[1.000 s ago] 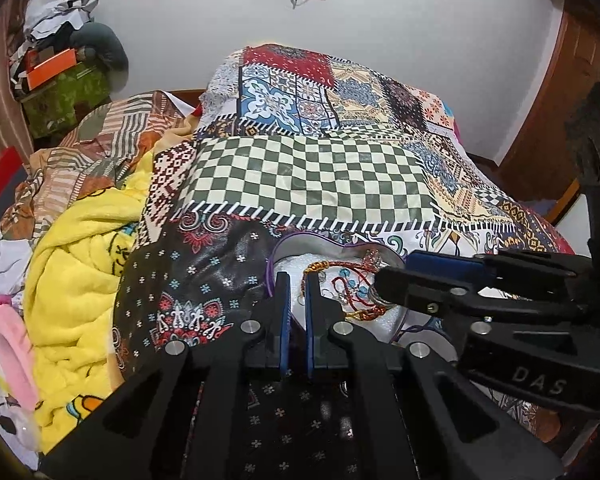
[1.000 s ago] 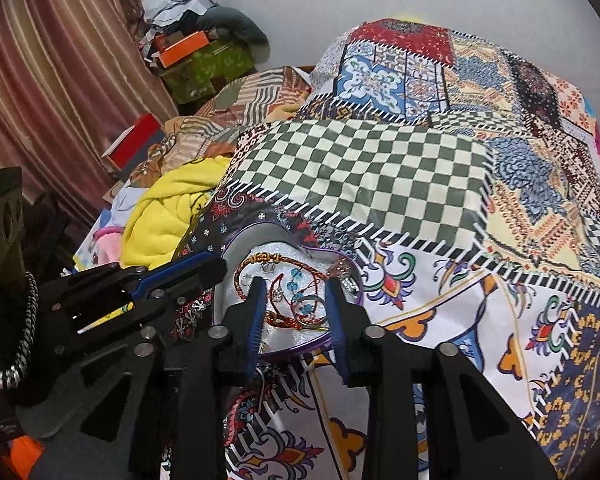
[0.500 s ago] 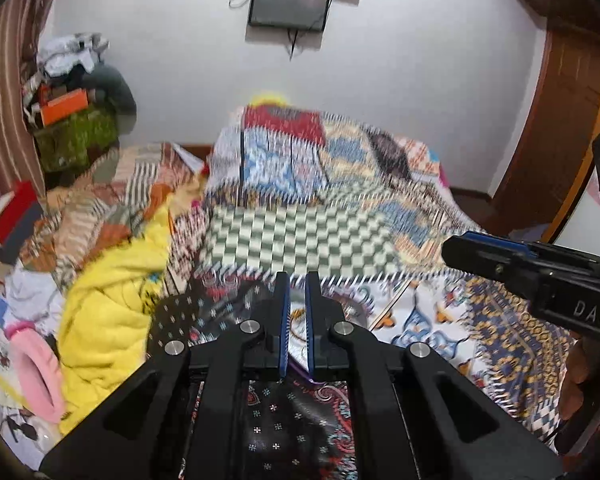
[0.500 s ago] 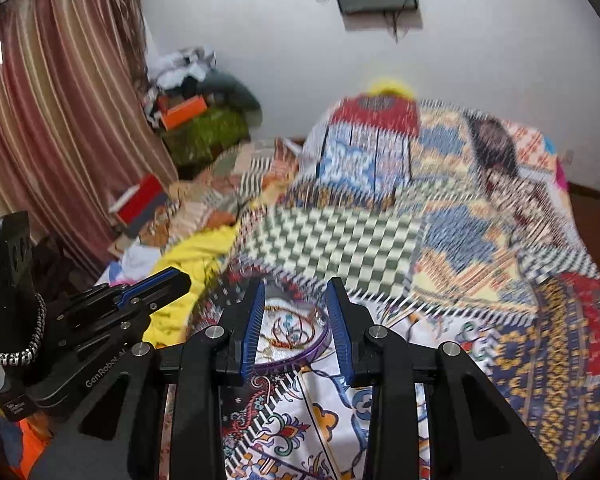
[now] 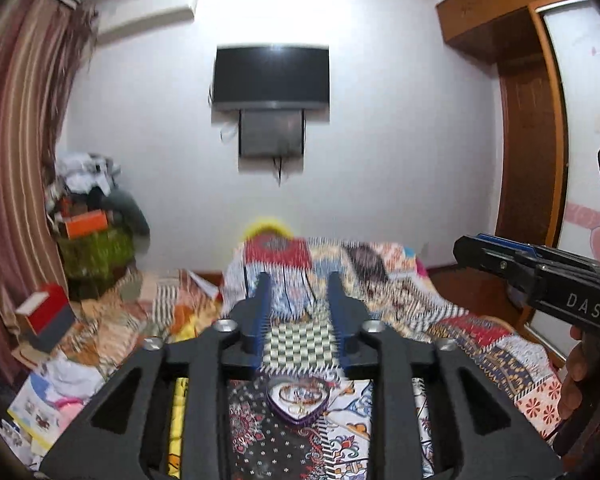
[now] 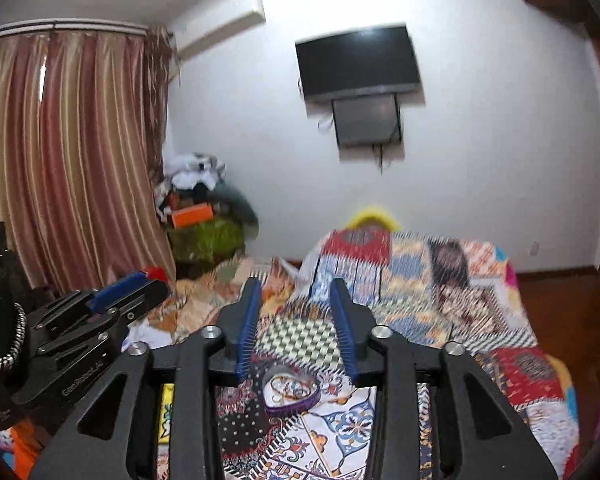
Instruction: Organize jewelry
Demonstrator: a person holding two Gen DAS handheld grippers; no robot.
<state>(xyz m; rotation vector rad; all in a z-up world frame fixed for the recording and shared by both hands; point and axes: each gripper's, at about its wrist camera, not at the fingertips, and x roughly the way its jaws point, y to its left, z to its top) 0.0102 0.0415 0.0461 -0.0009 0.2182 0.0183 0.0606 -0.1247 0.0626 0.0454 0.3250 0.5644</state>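
Note:
A purple heart-shaped box [image 5: 298, 400] with tangled bangles and chains inside lies on the patchwork bedspread [image 5: 400, 280], low in both views [image 6: 291, 391]. My left gripper [image 5: 298, 292] is raised well above it, its jaws opening with nothing between the blue pads. My right gripper [image 6: 295, 300] is also high over the bed, its jaws opening and empty too. Each gripper shows at the side of the other's view, the right gripper [image 5: 496, 250] and the left gripper [image 6: 132, 284]. A hand [image 5: 578, 376] holds the right one.
A TV [image 5: 271, 78] hangs on the far white wall. Striped curtains [image 6: 60, 160] fill the left side, with piled boxes and clothes [image 6: 202, 216] in the corner. A yellow blanket [image 5: 178, 408] and clutter lie left of the bed. A wooden wardrobe [image 5: 532, 152] stands right.
Both grippers rose and tilted up away from the heart box, which now looks small and low. The left gripper went from shut to open; the right one widened.

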